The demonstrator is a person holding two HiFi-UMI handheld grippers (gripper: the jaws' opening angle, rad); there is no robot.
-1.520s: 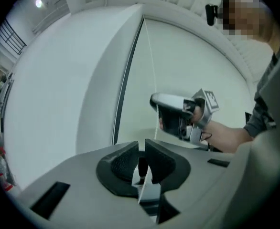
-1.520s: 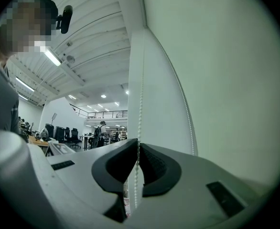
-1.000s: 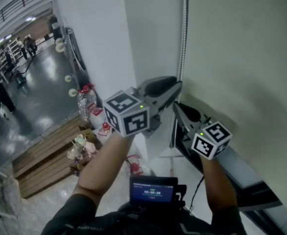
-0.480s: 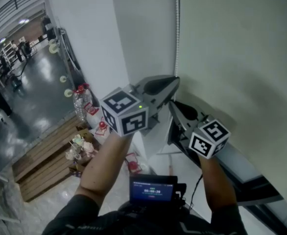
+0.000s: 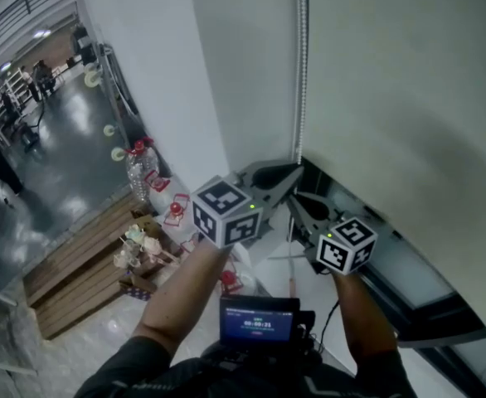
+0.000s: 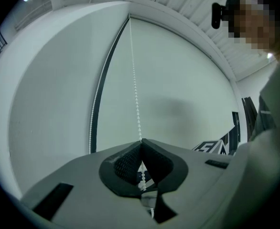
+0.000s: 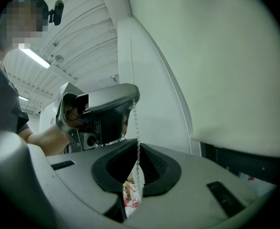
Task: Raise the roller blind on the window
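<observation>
Roller blind (image 5: 409, 98): a smooth, pale, matt sheet filling the right half of the head view, with its straight lower edge slanting toward the lower right. The left gripper (image 5: 293, 171), at the centre of that view, has just been closing its jaws, which pinch the bead chain (image 5: 301, 65) between ribbed black pads (image 6: 125, 163). The right gripper (image 5: 296, 199), just below and to the right of it, is likewise clamped on the same chain lower down. Each gripper has a grey, wedge-shaped plastic body and carries a white cube (image 5: 226, 214) with black square markers. The chain, a thin string of small white beads, rises straight to the top edge of the frame along the blind's left margin. Below the blind's edge a dark window frame (image 5: 417, 305) shows. Left of the chain stands a plain white wall (image 5: 160, 65). At bottom centre is a small device with a lit blue screen (image 5: 260, 322). Far below, at left, are a glossy grey floor (image 5: 69, 164), wooden planks (image 5: 77, 276) and a clear plastic bottle (image 5: 141, 172) with a red cap.
</observation>
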